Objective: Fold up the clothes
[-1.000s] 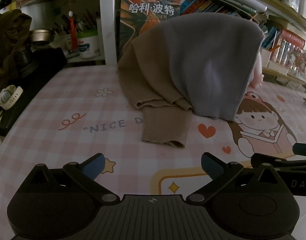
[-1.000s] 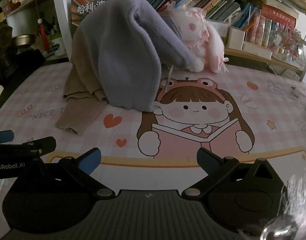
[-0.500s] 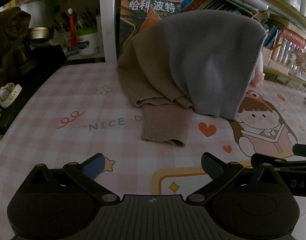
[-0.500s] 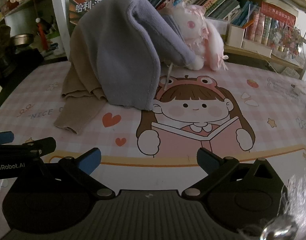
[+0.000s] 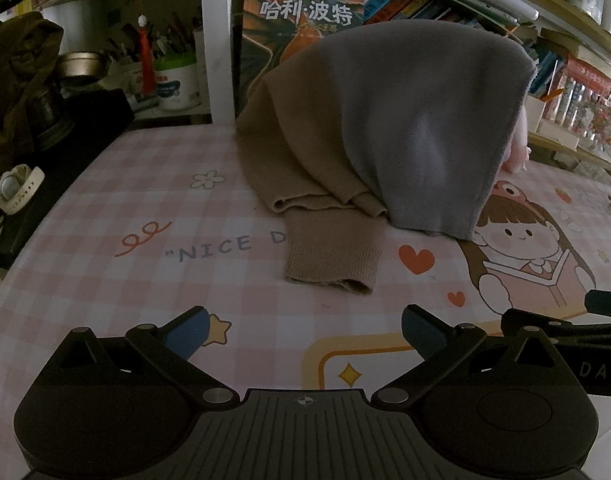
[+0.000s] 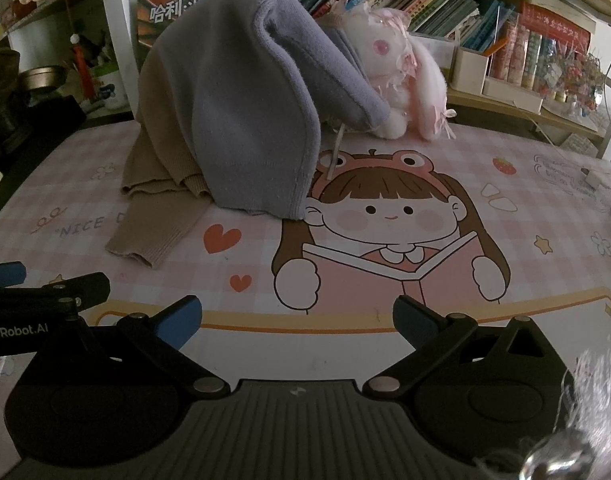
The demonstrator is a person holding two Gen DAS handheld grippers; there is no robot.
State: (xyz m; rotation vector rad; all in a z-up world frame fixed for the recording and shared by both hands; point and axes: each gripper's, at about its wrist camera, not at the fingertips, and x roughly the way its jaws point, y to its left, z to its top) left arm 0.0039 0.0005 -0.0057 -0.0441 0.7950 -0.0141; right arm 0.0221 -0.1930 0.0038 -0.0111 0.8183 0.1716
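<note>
A grey-lilac garment (image 5: 421, 120) (image 6: 249, 120) is draped in a tall heap at the back of the table, over a tan knit sweater (image 5: 305, 160) (image 6: 157, 160). The sweater's ribbed sleeve cuff (image 5: 333, 260) (image 6: 143, 240) lies flat toward me on the printed mat. My left gripper (image 5: 301, 328) is open and empty, hovering low in front of the cuff. My right gripper (image 6: 295, 320) is open and empty, over the cartoon girl print, right of the heap. Each gripper shows at the edge of the other's view.
A pink-white plush bunny (image 6: 397, 76) sits behind the heap. Bookshelves (image 6: 445, 12) line the back. A large book (image 5: 305, 28), a white tub with pens (image 5: 173, 80), a metal bowl (image 5: 81, 66) and a watch (image 5: 15, 188) stand at the left.
Both views have shifted slightly, with the heap sitting a little lower in view. The clothes have not moved and both grippers stay open.
</note>
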